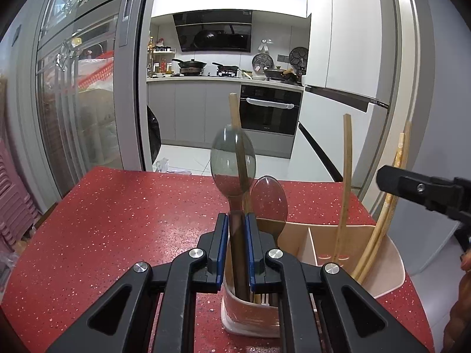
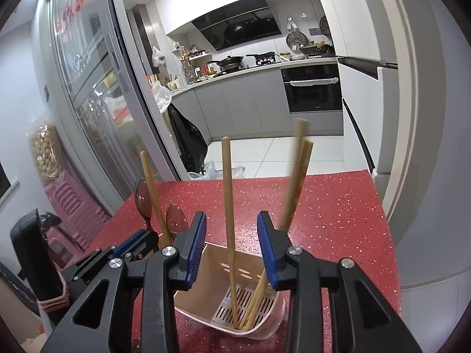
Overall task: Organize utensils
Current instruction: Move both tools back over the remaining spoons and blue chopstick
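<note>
My left claw (image 1: 235, 244) is clamped on a spoon (image 1: 233, 158) handle, bowl up, over the near-left pocket of the caddy (image 1: 391, 261). To seat it well I judge I should lower it straight, clear of the 2nd spoon (image 1: 269, 198) at 3 o'clock, and let go only once it bottoms out. My right claw (image 2: 231, 245) stands apart, gripping nothing, tilted down over the right pocket; 1 chopstick (image 2: 228, 194) rises between its pads, 2 blurred ones (image 2: 295, 176) lean toward 1 o'clock.
</note>
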The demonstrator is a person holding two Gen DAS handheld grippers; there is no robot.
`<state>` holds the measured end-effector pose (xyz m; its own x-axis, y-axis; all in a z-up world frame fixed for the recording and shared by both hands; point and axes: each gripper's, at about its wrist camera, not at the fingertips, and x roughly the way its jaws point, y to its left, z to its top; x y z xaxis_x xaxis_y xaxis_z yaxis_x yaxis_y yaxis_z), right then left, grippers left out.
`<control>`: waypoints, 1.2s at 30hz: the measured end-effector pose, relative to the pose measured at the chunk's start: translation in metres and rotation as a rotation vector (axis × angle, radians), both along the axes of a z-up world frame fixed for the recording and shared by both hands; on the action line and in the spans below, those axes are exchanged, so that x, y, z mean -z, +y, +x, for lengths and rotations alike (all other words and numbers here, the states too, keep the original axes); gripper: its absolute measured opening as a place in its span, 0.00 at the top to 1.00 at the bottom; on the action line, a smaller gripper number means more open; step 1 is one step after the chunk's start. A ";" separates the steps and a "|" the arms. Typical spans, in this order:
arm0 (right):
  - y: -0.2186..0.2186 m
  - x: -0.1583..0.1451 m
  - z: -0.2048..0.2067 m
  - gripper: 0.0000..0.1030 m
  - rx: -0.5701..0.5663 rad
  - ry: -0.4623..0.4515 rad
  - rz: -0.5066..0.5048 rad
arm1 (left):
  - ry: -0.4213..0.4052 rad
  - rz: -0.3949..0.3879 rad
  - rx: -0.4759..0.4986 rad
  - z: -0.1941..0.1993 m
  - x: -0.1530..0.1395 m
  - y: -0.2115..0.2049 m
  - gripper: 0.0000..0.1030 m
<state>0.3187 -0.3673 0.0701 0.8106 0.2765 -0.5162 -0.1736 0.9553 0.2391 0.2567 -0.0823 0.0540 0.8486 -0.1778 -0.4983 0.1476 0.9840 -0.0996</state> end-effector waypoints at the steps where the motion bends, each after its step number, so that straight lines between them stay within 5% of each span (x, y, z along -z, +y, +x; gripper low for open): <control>1: 0.000 -0.001 -0.002 0.62 0.000 -0.002 0.002 | 0.001 -0.003 0.003 0.000 0.000 0.000 0.64; 25: -0.011 0.017 -0.069 0.47 0.011 0.089 0.049 | 0.055 -0.050 0.019 -0.043 -0.017 0.032 0.64; 26: -0.011 0.022 -0.073 0.47 0.014 0.106 0.049 | 0.060 -0.047 0.017 -0.045 -0.016 0.034 0.62; 27: -0.010 0.024 -0.075 0.47 0.016 0.117 0.047 | 0.068 -0.043 0.013 -0.050 -0.015 0.036 0.50; 28: -0.010 0.028 -0.077 0.47 0.019 0.133 0.046 | 0.079 -0.038 0.009 -0.053 -0.014 0.037 0.00; 36: -0.004 0.042 -0.098 0.39 0.015 0.194 0.038 | 0.104 0.001 -0.035 -0.080 -0.004 0.047 0.00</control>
